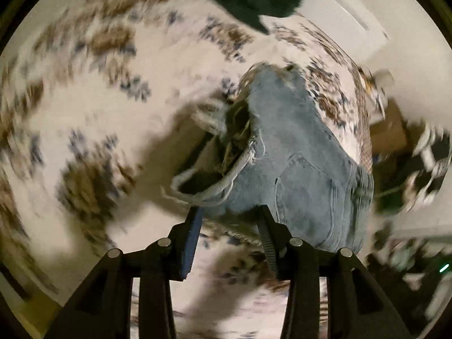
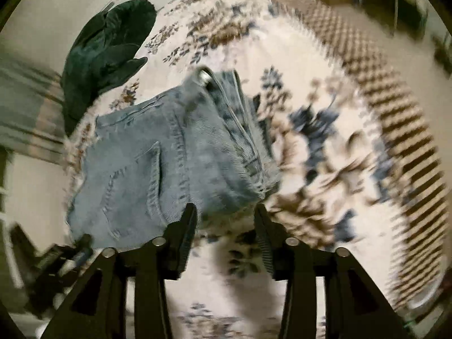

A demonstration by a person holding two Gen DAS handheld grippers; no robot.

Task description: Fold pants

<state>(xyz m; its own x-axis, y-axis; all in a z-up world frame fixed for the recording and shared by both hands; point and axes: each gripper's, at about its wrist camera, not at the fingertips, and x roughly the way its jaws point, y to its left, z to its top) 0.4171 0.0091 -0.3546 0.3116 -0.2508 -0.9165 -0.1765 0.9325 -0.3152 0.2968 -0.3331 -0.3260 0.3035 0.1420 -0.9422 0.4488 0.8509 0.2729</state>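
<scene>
Both tools, left tool point(image 1: 230, 214) and right tool point(image 2: 224, 212), are hovering spread, gripping nothing, so the folded jeans point(image 1: 305, 163) are lying free on the floral bedspread point(image 1: 99, 99), at each tool's twelve o'clock, likely for inspection.

Free: patterned bedspread point(image 1: 93, 107) bare left of the jeans point(image 1: 296, 147); also bare right of them in right wrist view | Obstacles: dark green garment point(image 2: 107, 50) beyond jeans; clutter point(image 1: 423, 163) off the right edge
</scene>
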